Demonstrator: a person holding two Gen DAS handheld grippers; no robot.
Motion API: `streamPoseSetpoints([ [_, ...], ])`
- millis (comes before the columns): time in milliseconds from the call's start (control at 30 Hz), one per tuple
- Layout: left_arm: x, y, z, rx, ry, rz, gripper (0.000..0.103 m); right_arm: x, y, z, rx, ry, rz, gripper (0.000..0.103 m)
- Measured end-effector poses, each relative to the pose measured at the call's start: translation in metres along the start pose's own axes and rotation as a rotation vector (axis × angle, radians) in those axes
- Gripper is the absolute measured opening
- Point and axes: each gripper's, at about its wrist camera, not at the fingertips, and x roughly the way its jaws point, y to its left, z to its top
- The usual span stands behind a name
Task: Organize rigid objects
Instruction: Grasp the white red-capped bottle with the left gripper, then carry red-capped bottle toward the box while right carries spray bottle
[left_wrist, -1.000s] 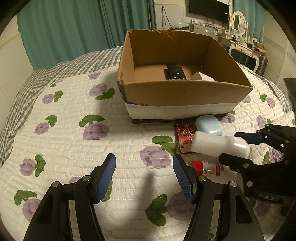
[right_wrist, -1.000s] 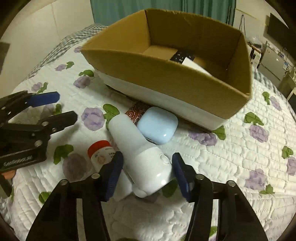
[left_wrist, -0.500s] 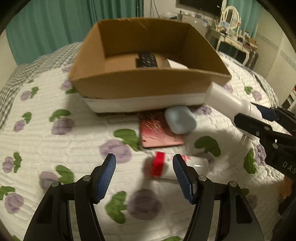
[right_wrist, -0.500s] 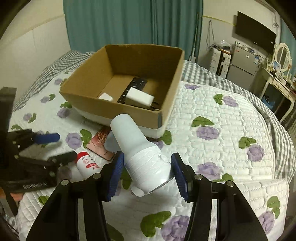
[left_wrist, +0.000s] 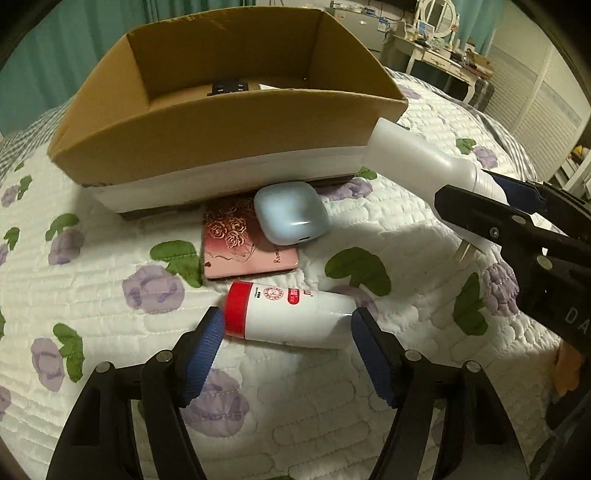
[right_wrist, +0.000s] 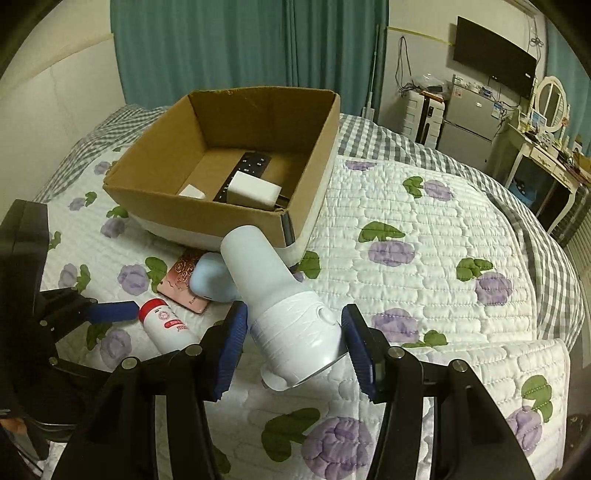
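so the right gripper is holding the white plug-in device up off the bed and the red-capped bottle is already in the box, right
Not quite. The right gripper does hold the white plug-in device up off the bed, but the red-capped bottle is not in the cardboard box. The left wrist view shows it lying on the quilt between the fingers of the open left gripper.

The left gripper (left_wrist: 286, 334) sits low over the quilt, its jaws spread wide, one blue pad at each end of a red-capped bottle (left_wrist: 288, 319) lying crosswise between them; contact with the pads cannot be told. The right gripper (right_wrist: 293, 343) is raised to the right of it, jaws clamped on the ribbed base of a white plug-in lamp (right_wrist: 282, 310), pointing toward the far left.
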Motion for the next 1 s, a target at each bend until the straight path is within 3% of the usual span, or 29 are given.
streamPoseSetpoints([
  [133,0.014,-0.005,0.005,0.031,0.039,0.047,0.080,0.001,0.001,0.000,-0.002,0.002,-0.003,0.053],
  [300,0.020,-0.021,0.009,0.108,0.024,0.122,0.082,0.000,0.001,-0.001,0.001,0.002,-0.007,0.053],
  [433,0.022,-0.010,0.012,0.078,0.046,0.071,0.082,0.001,0.001,0.000,0.001,0.003,-0.008,0.053],
  [533,0.030,0.013,0.011,-0.034,0.092,0.005,0.082,0.001,0.001,0.000,0.002,0.002,-0.008,0.053],
  [733,0.008,0.015,0.011,-0.014,0.027,-0.014,0.078,-0.001,0.005,0.001,-0.011,-0.003,-0.006,0.053],
  [1000,-0.053,0.029,0.015,-0.033,-0.115,-0.016,0.076,-0.022,0.015,0.011,-0.048,-0.061,0.005,0.053],
])
